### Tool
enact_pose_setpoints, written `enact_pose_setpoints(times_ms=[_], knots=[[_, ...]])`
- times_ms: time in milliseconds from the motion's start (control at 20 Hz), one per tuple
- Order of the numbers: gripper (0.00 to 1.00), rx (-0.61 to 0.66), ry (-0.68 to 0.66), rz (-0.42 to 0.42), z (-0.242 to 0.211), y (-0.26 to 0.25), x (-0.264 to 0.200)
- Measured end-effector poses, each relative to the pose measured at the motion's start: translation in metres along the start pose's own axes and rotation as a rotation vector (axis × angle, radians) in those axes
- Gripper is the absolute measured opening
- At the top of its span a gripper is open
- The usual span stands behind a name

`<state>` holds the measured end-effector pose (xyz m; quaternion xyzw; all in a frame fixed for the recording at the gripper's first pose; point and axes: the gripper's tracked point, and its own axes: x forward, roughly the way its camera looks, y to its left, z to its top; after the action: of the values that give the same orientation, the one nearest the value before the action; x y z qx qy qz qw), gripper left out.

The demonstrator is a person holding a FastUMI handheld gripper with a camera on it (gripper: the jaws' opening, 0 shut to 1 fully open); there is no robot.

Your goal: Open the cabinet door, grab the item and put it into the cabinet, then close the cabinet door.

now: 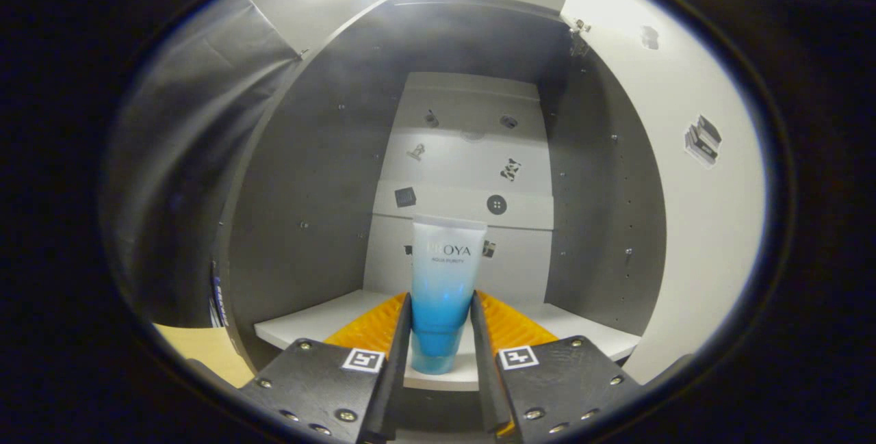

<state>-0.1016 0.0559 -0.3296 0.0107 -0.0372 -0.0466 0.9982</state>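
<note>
- A soft plastic squeeze tube, white at its flat crimped top and fading to blue at its cap end (443, 286), stands upright, cap down, at the front edge of the white cabinet shelf (308, 324).
- The gripper (441, 324) reaches into the open grey-walled cabinet (308, 177); its fingers sit on either side of the tube's lower half and appear to press on it, though the tube may also rest on the shelf.
- The white cabinet door (691, 177) stands swung open to the right of the fingers.
- The tube looks light, smooth and a little slippery; its body likely yields under pressure.
- The lower body near the cap seems the firmest place to hold.
- Tall and narrow, it could tip on release.
</note>
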Motion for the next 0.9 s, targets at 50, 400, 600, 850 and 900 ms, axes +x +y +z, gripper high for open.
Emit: enact_pose_setpoints(times_ms=[50,400,600,850,900], knots=[[0.49,-0.003,-0.003,0.006,0.002,0.001,-0.001],[0.78,-0.015,-0.038,0.020,0.029,-0.002,-0.005],[0.81,-0.015,-0.091,0.006,0.068,-0.008,-0.023],[0.81,0.000,-0.101,0.015,0.109,-0.004,-0.066],[0.81,-0.004,-0.101,0.006,0.115,-0.008,-0.078]])
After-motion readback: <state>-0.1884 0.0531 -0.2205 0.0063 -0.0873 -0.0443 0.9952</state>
